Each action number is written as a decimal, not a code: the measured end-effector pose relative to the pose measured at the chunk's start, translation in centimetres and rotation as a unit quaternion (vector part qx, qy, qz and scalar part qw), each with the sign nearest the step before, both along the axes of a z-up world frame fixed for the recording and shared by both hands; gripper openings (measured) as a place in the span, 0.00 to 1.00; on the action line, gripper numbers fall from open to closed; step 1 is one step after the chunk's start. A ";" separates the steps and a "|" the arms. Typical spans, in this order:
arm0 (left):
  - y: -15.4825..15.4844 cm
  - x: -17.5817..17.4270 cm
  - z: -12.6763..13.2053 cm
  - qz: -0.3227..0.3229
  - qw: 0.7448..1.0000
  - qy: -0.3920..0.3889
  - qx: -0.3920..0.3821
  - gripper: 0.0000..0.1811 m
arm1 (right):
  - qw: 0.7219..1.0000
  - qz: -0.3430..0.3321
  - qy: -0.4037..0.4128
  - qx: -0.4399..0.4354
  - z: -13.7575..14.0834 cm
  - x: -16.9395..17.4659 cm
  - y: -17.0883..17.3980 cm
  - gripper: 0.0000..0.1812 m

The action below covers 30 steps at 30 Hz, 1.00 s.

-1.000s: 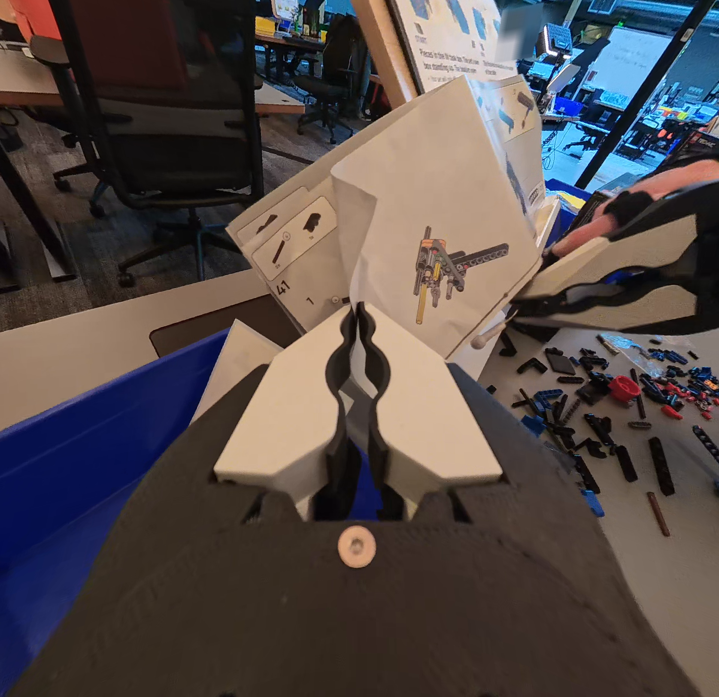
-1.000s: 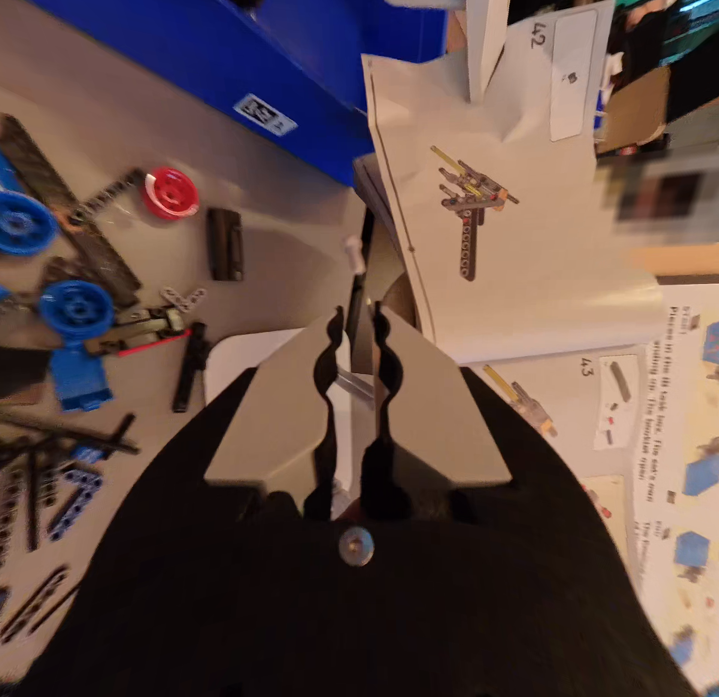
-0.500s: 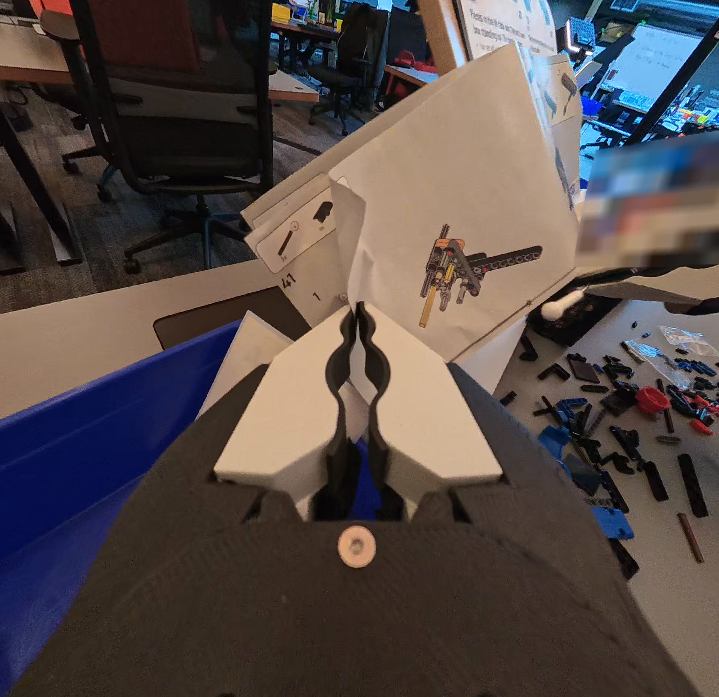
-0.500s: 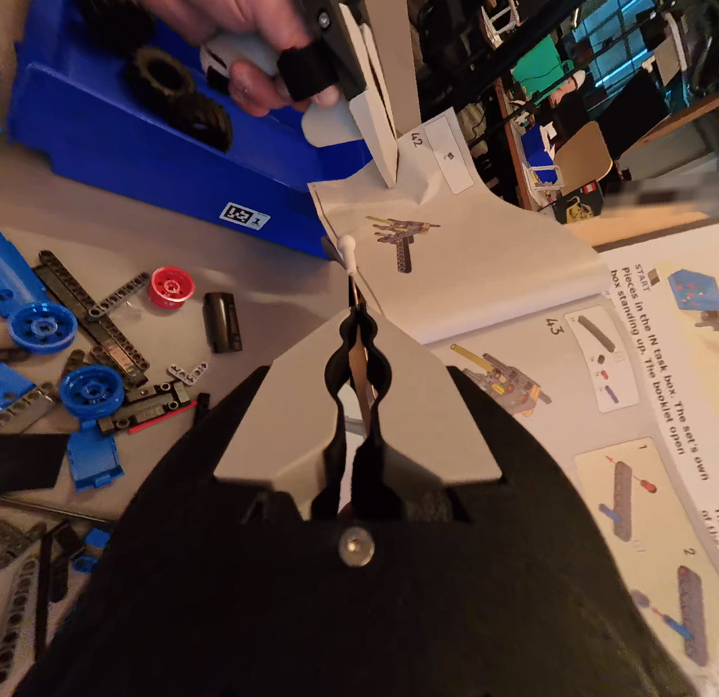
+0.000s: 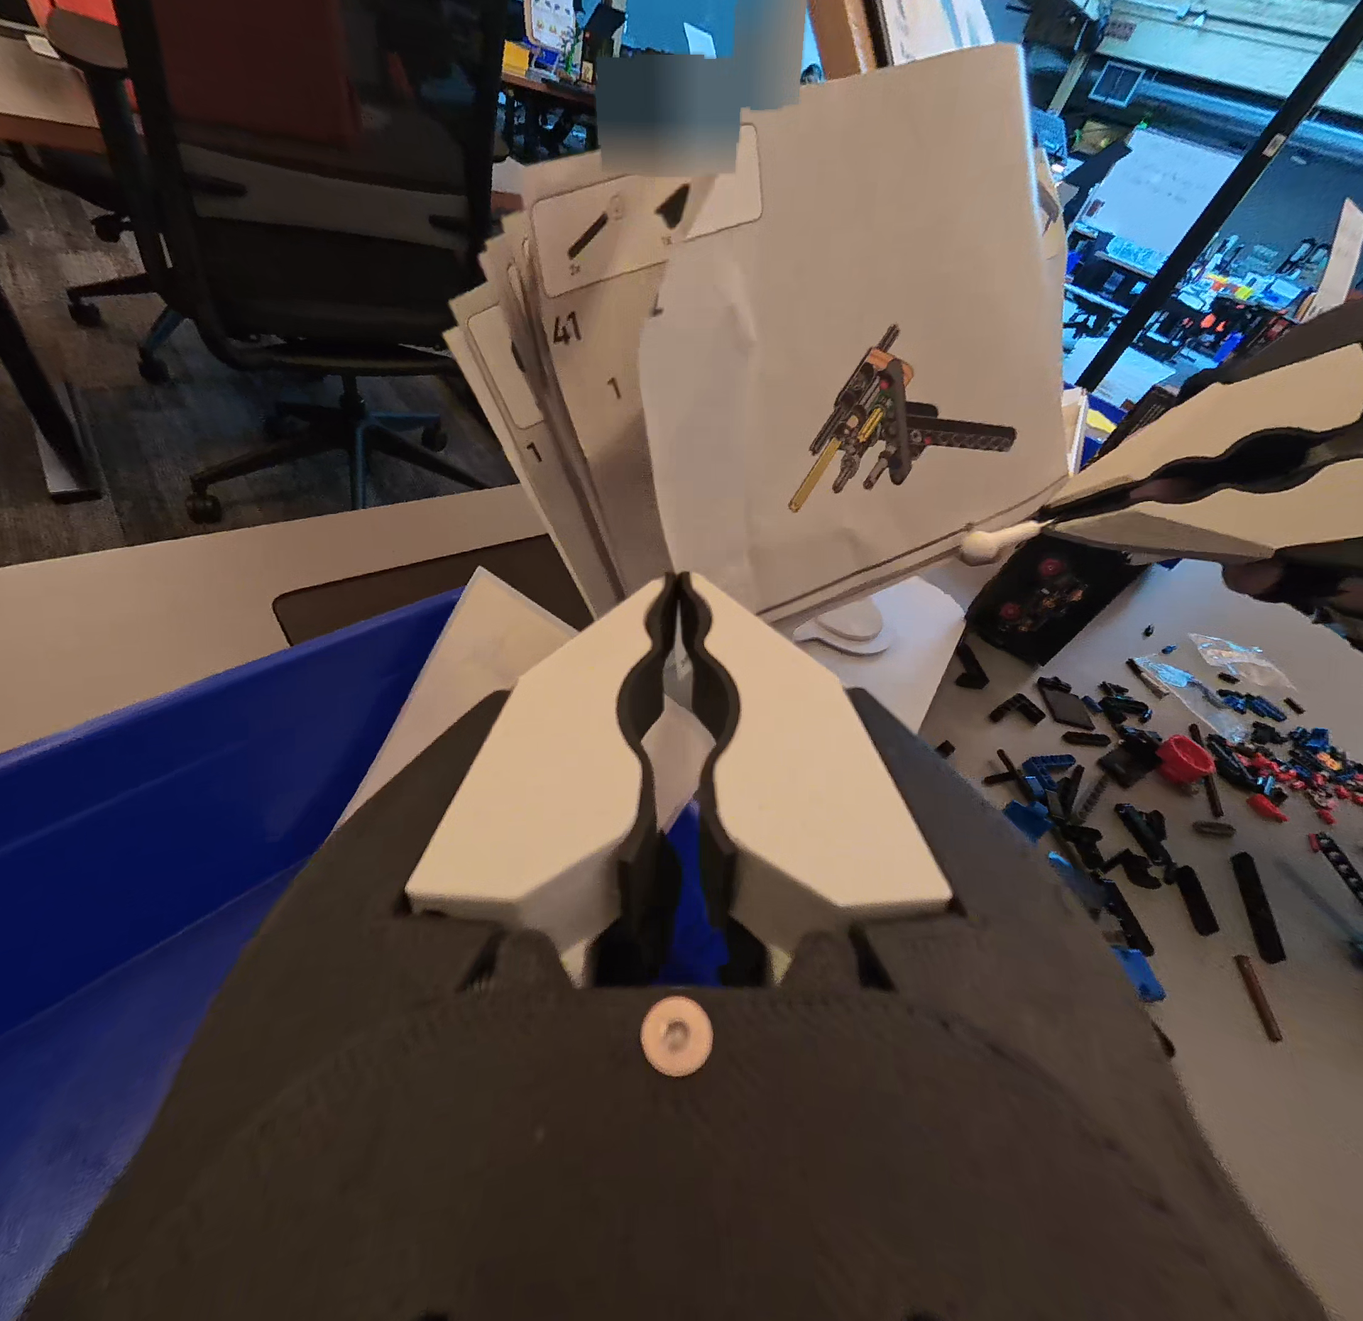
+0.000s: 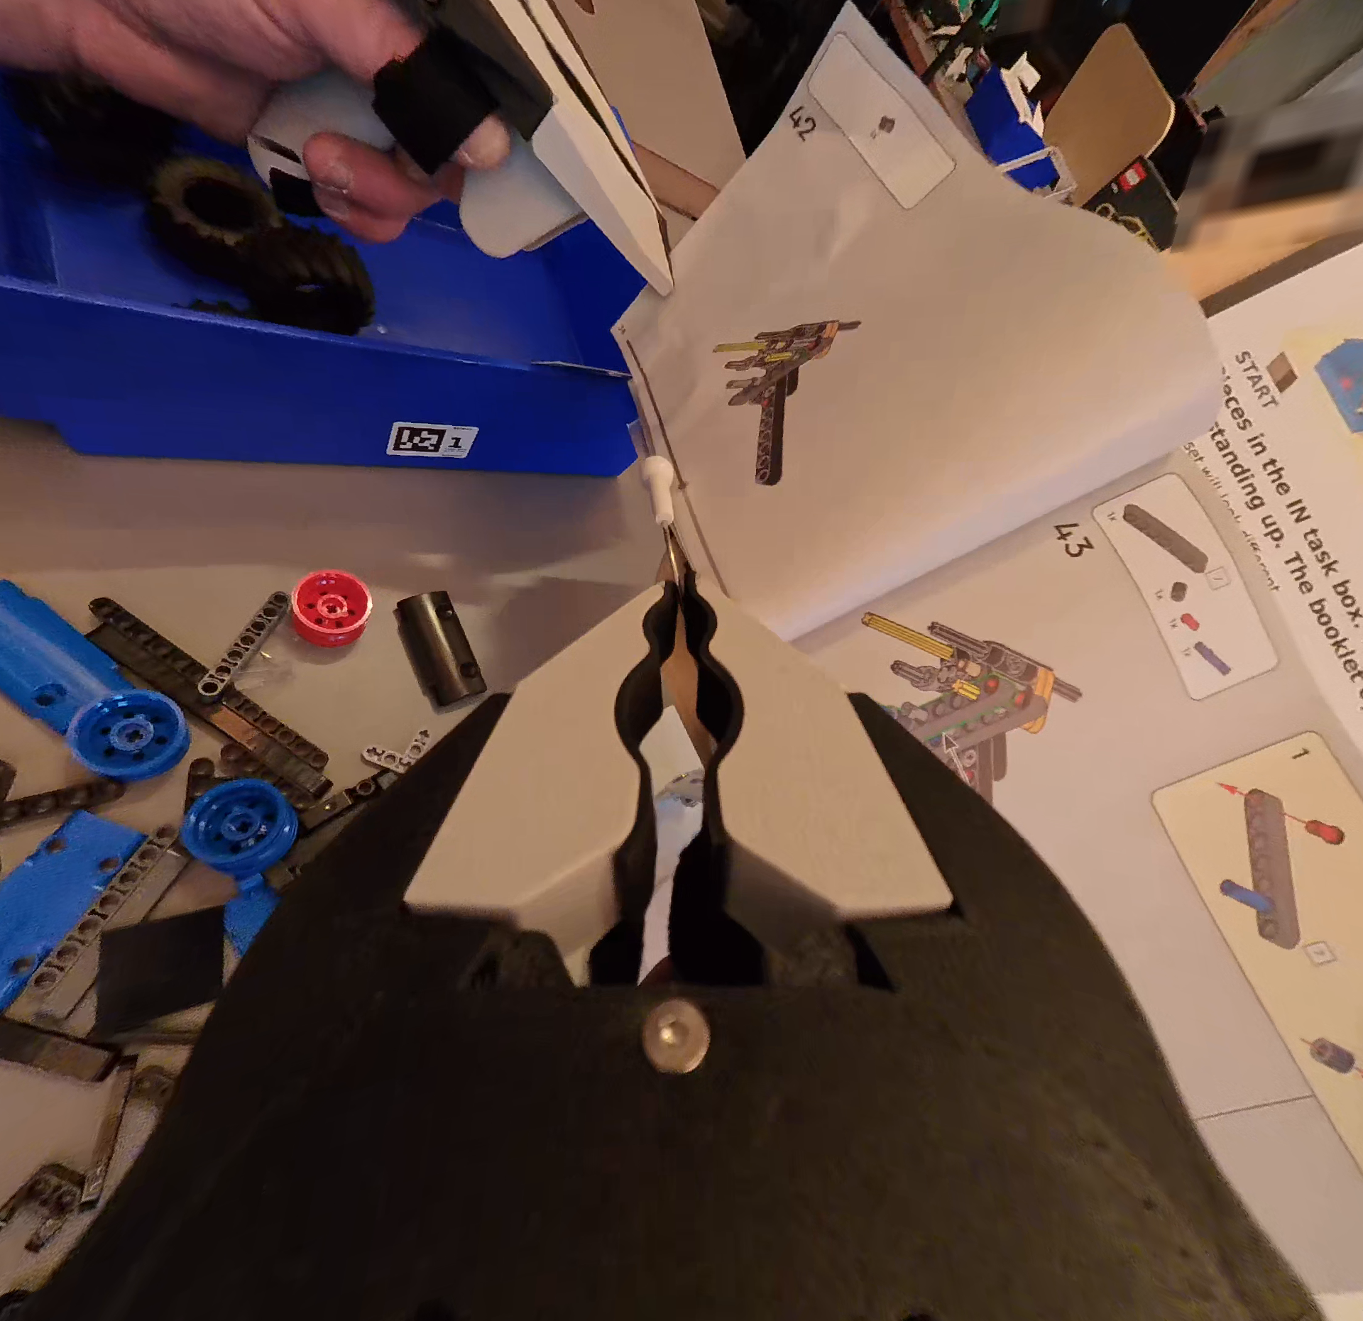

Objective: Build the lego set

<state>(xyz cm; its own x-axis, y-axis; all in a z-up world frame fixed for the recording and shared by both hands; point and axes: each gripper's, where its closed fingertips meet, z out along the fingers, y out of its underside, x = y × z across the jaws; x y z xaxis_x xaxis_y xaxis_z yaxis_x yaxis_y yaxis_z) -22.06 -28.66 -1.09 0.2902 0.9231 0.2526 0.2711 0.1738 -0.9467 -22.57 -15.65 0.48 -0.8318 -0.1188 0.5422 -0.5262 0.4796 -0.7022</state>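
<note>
The instruction booklet stood partly open at the centre of both views, one page lifted upright and showing a drawing of a dark beam assembly with a yellow rod. The left tool was pinched together on the lower corner of that page, its tips meeting at the paper's edge; in the right wrist view the same tool came in from the upper left, gripped by a hand. The right tool was clamped on a thin stick with a white bulb tip, which touched the booklet's edge just below the raised page; in the left wrist view that tool entered from the right edge with the white tip against the page's lower border. Beneath the raised page lay the next spread, flat on the grey worktop. A blue bin sat in the upper left of the right wrist view, with black tyres inside. Loose pieces were scattered on the worktop at lower left: a red wheel hub, blue wheel hubs, a black cylinder and long black beams.
</note>
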 end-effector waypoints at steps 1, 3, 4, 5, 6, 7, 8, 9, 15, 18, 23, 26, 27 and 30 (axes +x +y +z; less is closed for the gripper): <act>-0.1 0.0 -0.3 0.003 1.000 -0.007 -0.008 0.00 | 1.000 0.005 0.007 0.000 0.0 0.1 0.0 0.00; 0.0 -0.2 -0.6 0.007 1.000 -0.013 -0.022 0.00 | 0.999 0.019 0.029 -0.002 0.2 0.3 0.2 0.00; 0.0 -0.3 -0.8 0.007 0.999 -0.016 -0.026 0.00 | 0.999 0.024 0.028 -0.003 0.3 0.4 0.4 0.00; 0.1 -0.3 -1.0 0.008 0.999 -0.019 -0.031 0.00 | 0.999 0.028 0.023 -0.005 0.5 0.5 0.5 0.00; 0.1 -0.4 -1.1 0.008 0.999 -0.021 -0.033 0.00 | 1.000 0.028 0.005 -0.007 0.5 0.5 0.6 0.00; 0.2 -0.5 -1.2 0.006 0.999 -0.022 -0.031 0.00 | 0.999 0.024 -0.028 -0.012 0.7 0.5 0.5 0.00; 0.2 -0.5 -1.3 0.006 0.999 -0.021 -0.029 0.00 | 0.998 0.020 -0.054 -0.021 0.9 0.4 0.5 0.00; 0.1 -0.5 -1.4 0.007 0.999 -0.023 -0.028 0.00 | 0.997 0.016 -0.069 -0.030 1.1 0.3 0.5 0.00; 0.2 -0.4 -1.8 0.001 0.999 -0.026 -0.022 0.00 | 0.990 -0.035 -0.122 -0.066 2.2 -1.1 0.7 0.00; 0.1 -0.5 -2.0 0.002 0.999 -0.033 -0.020 0.00 | 0.991 -0.055 -0.105 -0.059 2.1 -1.4 0.4 0.00; -0.2 0.1 -1.6 0.010 0.999 -0.031 -0.018 0.04 | 0.994 -0.059 -0.077 -0.049 2.6 -1.3 0.9 0.11; -0.9 0.7 -1.2 0.025 0.999 -0.032 -0.019 0.11 | 0.995 -0.066 -0.052 -0.051 3.7 -1.6 2.0 0.15; -1.1 1.0 -1.0 0.033 0.999 -0.030 -0.027 0.13 | 0.996 -0.068 -0.039 -0.051 4.1 -1.6 2.6 0.15; -1.6 2.3 0.1 0.057 0.996 -0.021 -0.064 0.18 | 0.997 -0.065 -0.008 -0.049 5.2 -1.0 4.6 0.16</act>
